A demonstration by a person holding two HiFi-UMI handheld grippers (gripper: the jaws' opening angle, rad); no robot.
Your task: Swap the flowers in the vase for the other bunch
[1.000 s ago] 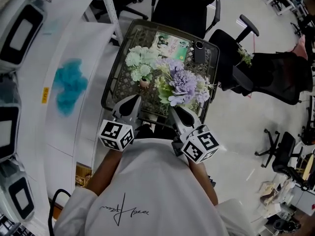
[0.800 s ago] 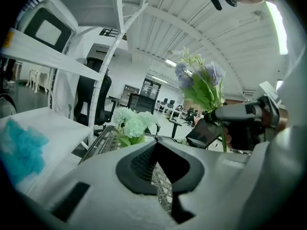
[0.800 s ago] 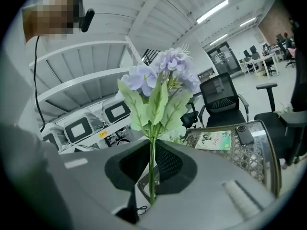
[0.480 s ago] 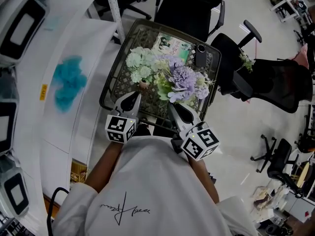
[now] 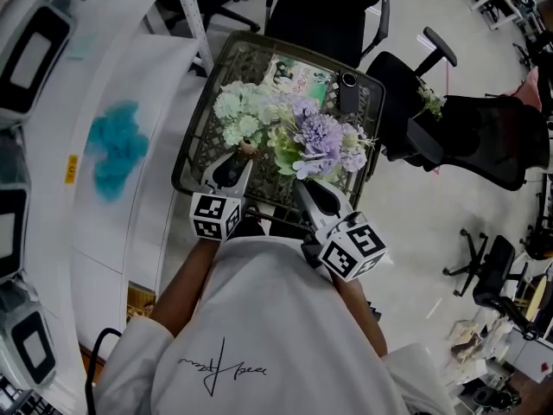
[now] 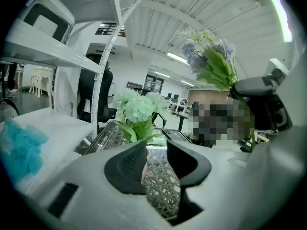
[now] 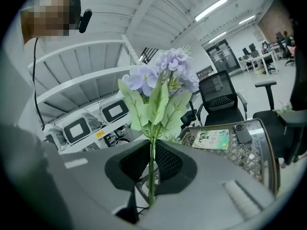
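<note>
A pale green and white bunch (image 5: 238,111) stands in a small peach vase (image 5: 248,148) on the wire-mesh table (image 5: 192,145). My left gripper (image 5: 233,166) sits just in front of the vase. Its jaws have just been opening and stand apart, not pressing on anything. In the left gripper view the green bunch (image 6: 136,107) rises beyond the left gripper (image 6: 156,147), and a sliver of the vase (image 6: 145,163) shows in the gap. My right gripper (image 5: 307,190) is shut on the stem of a purple bunch (image 5: 320,137), held upright above the table. The stem runs between the right gripper (image 7: 152,150) jaws, under the purple bunch (image 7: 160,80).
A green booklet (image 5: 294,74) and a black phone (image 5: 348,92) lie at the table's far side. Black office chairs (image 5: 324,11) stand behind and right of it (image 5: 449,119). A white counter with a teal cloth (image 5: 117,150) runs along the left.
My left gripper has moved forward and down toward the vase and its jaws have opened. The right gripper with the purple bunch has stayed put.
</note>
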